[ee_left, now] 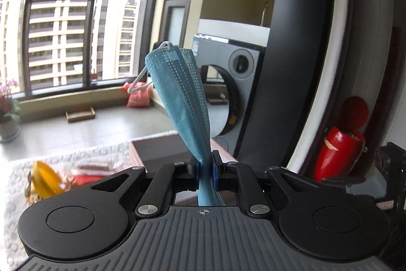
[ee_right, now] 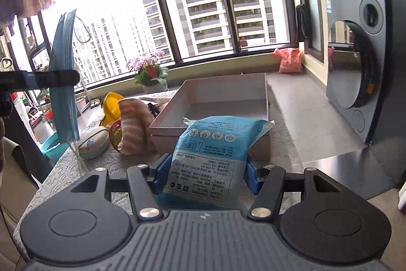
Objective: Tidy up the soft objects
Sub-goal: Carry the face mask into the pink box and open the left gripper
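Your left fingers point(ee_left: 204, 173) are pinching the blue mask point(ee_left: 177, 90) aloft; your right fingers point(ee_right: 205, 175) are squeezing the tissue pack point(ee_right: 213, 151), box point(ee_right: 228, 90) at twelve o'clock. Mask risks slipping.

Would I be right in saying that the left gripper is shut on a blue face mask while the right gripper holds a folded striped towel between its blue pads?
Not quite. The left gripper is indeed shut on the blue face mask, but the right gripper holds a blue and white packet between its pads, as the right wrist view shows. The striped towel lies on the table beside the cardboard box.
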Available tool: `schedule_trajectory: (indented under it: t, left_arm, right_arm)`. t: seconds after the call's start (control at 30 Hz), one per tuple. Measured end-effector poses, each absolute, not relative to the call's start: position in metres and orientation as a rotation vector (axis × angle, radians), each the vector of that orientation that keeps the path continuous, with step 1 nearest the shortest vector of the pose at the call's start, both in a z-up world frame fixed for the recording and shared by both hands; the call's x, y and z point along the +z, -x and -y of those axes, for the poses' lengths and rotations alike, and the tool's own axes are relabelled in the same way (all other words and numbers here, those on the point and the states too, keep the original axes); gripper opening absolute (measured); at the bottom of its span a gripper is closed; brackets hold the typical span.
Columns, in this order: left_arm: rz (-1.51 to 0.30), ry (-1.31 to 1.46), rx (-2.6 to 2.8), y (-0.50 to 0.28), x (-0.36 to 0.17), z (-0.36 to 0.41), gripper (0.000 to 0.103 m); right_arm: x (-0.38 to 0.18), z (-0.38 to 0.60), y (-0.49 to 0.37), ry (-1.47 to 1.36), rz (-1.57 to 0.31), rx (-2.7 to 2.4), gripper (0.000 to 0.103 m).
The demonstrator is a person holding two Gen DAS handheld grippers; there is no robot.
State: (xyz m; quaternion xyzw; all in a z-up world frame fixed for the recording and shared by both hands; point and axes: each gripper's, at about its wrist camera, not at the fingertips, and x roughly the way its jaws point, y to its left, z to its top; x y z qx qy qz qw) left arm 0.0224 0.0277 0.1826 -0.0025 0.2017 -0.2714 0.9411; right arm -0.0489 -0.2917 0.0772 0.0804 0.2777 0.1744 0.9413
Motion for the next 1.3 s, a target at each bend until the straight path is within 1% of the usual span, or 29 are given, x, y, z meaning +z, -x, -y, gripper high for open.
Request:
schedule_trajectory:
  t: [0.07,0.13,0.2,0.27,0.3,0.37,0.4,0.43,0.5,0.67,0.7,0.73,0.83,0.87,0.97,1.03,1.07,1.1,1.13,1.17,1.23,1.3]
  left_arm:
    - [-0.351,-0.061,-0.521,-0.054,0.189,-0.003,0.013]
    - [-0.368,-0.082,-0.508,-0.098,0.181,0.02,0.013]
    - [-0.49,-0.034,-0.537,-0.141,0.163,0.035,0.015]
    - [-0.739,0.052,-0.541,-0.19,0.124,0.045,0.022]
    - [-0.842,0.081,-0.532,-0.207,0.102,0.047,0.022]
    - [-0.963,0.074,-0.489,-0.223,0.068,0.051,0.022]
    - [-0.985,0.039,-0.455,-0.224,0.054,0.051,0.022]
    - [-0.978,0.017,-0.439,-0.223,0.049,0.051,0.02]
    - [-0.914,0.006,-0.451,-0.211,0.051,0.043,0.022]
    - [-0.671,0.04,-0.453,-0.163,0.096,0.019,0.023]
    - [-0.648,0.045,-0.449,-0.155,0.103,0.013,0.023]
    - [-0.655,0.053,-0.454,-0.152,0.105,0.01,0.023]
    - [-0.871,0.127,-0.541,-0.171,0.095,0.013,0.023]
    - [-0.89,0.14,-0.531,-0.179,0.088,0.016,0.023]
    - [-0.821,-0.008,-0.413,-0.195,0.078,0.04,0.023]
    - [-0.841,-0.069,-0.394,-0.207,0.067,0.051,0.023]
    - [-0.881,-0.09,-0.396,-0.215,0.058,0.056,0.023]
    - [-0.922,-0.106,-0.391,-0.222,0.049,0.061,0.026]
    - [-0.903,-0.167,-0.362,-0.222,0.05,0.065,0.022]
    - [-0.906,-0.222,-0.36,-0.222,0.046,0.071,0.026]
    - [-0.915,-0.246,-0.392,-0.22,0.045,0.075,0.033]
    - [-0.909,-0.234,-0.455,-0.214,0.05,0.077,0.033]
  right_arm:
    - [0.074,0.307,0.052,-0.196,-0.536,0.323,0.059]
    - [0.068,0.316,0.053,-0.202,-0.53,0.307,0.059]
    - [0.06,0.319,0.053,-0.194,-0.538,0.302,0.059]
    - [0.053,0.323,0.054,-0.188,-0.549,0.297,0.059]
    - [0.05,0.325,0.054,-0.189,-0.552,0.298,0.059]
    - [0.045,0.328,0.052,-0.196,-0.563,0.299,0.059]
    - [0.044,0.329,0.051,-0.198,-0.567,0.297,0.059]
    - [0.043,0.33,0.049,-0.198,-0.572,0.294,0.059]
    - [0.043,0.328,0.043,-0.189,-0.573,0.294,0.059]
    - [0.068,0.318,0.017,-0.175,-0.516,0.342,0.059]
    - [0.076,0.315,0.007,-0.174,-0.5,0.361,0.059]
    - [0.083,0.31,-0.004,-0.171,-0.49,0.367,0.059]
    - [0.099,0.295,-0.043,-0.184,-0.49,0.365,0.059]
    - [0.102,0.29,-0.054,-0.187,-0.493,0.349,0.059]
    - [0.111,0.276,-0.067,-0.147,-0.462,0.282,0.059]
    - [0.114,0.275,-0.065,-0.129,-0.456,0.26,0.059]
    - [0.115,0.275,-0.064,-0.126,-0.461,0.26,0.059]
    - [0.115,0.276,-0.063,-0.118,-0.467,0.261,0.059]
    - [0.115,0.276,-0.062,-0.106,-0.471,0.257,0.059]
    - [0.114,0.276,-0.062,-0.091,-0.474,0.248,0.06]
    - [0.11,0.277,-0.064,-0.063,-0.486,0.229,0.06]
    - [0.106,0.275,-0.068,-0.061,-0.506,0.228,0.06]
